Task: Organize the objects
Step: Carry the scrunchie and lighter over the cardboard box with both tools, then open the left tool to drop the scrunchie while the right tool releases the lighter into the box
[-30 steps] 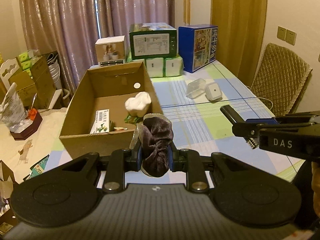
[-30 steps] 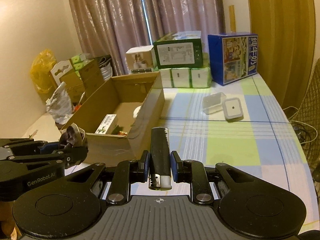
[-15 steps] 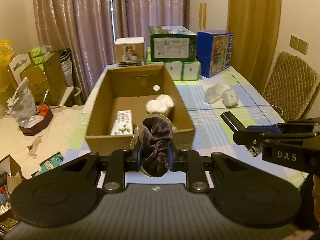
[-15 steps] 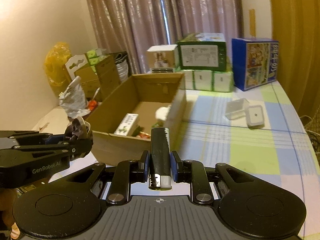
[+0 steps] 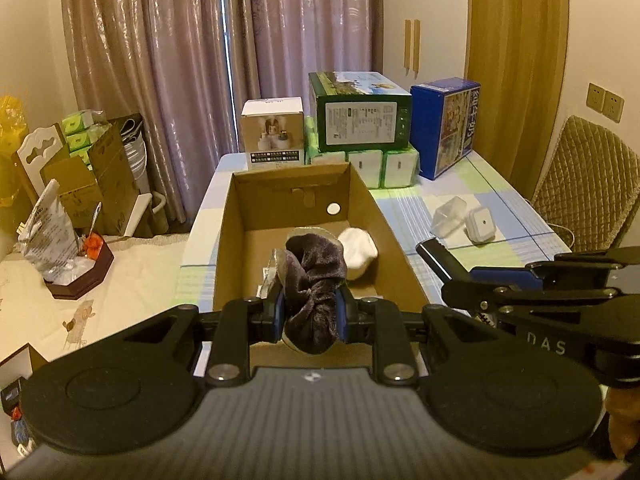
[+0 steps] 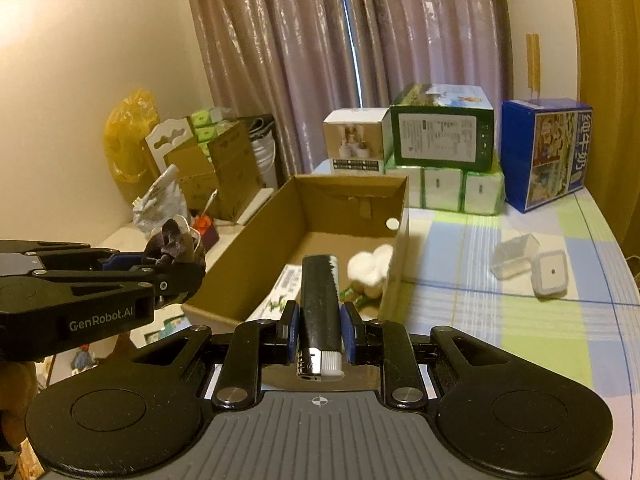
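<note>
My left gripper is shut on a dark purple velvet scrunchie, held just before the near wall of the open cardboard box. In the right wrist view that gripper appears at the left with the scrunchie. My right gripper is shut on a black lighter with a white and metal end, raised over the box's near end. In the left wrist view it enters from the right with the lighter. Inside the box lie a white ball and a small carton.
Boxed goods stand at the table's far end: a white box, a green box, a blue box. A clear container and a white square device lie on the checked tablecloth. A quilted chair is right; clutter is left.
Both grippers have swung left and forward toward the box, which now sits centred ahead of them. Each still holds its object.
</note>
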Tool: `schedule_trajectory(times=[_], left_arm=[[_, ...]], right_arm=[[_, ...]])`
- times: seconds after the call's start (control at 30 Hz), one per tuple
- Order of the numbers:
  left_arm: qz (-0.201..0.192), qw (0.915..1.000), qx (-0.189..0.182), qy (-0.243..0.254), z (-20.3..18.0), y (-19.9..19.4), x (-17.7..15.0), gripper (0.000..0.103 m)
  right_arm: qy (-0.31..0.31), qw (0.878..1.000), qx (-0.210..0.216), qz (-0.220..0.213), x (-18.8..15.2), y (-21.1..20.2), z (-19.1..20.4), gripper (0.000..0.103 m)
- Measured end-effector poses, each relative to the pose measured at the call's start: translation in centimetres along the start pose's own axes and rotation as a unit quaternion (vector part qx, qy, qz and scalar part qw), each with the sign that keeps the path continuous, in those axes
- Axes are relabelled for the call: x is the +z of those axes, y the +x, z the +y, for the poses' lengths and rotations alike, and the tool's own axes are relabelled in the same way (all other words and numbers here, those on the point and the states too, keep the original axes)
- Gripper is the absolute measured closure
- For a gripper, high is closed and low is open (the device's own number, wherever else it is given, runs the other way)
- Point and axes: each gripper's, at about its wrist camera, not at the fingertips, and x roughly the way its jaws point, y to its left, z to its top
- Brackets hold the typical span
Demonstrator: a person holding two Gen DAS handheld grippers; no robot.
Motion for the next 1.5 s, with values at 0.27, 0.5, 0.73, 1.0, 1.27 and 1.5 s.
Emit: schedule_trajectory(times=[0.27, 0.5, 0.73, 1.0, 1.27, 1.5], left_arm=[[0.015, 0.9999, -0.003, 0.006, 1.5, 2.7, 1.3, 0.083], [0.028, 0.9995, -0.004, 0.011, 2.0, 4.6, 1.3, 0.083], [0.036, 0.9993, -0.010, 0.008, 2.4, 6.4, 1.4, 0.083], [0.046, 0.9989, -0.011, 0.007, 3.4, 8.9, 1.6, 0.083], [0.059, 0.9980, -0.023, 0.005, 3.7, 11.6, 1.7, 0.082], [0.047, 0.9981, -0.034, 0.019, 2.9, 13.5, 1.5, 0.060]], right_arm=[[0.009, 1.000, 0.000, 0.003, 1.5, 2.2, -0.4, 0.084], [0.018, 1.000, 0.001, 0.010, 1.9, 3.8, -0.8, 0.084], [0.025, 1.000, -0.001, 0.016, 2.3, 5.3, -1.7, 0.084], [0.041, 0.999, 0.003, 0.025, 2.9, 7.1, -2.7, 0.084], [0.059, 0.998, 0.003, 0.030, 3.0, 8.9, -3.8, 0.084], [0.067, 0.997, -0.003, 0.036, 2.8, 9.9, -4.9, 0.084]])
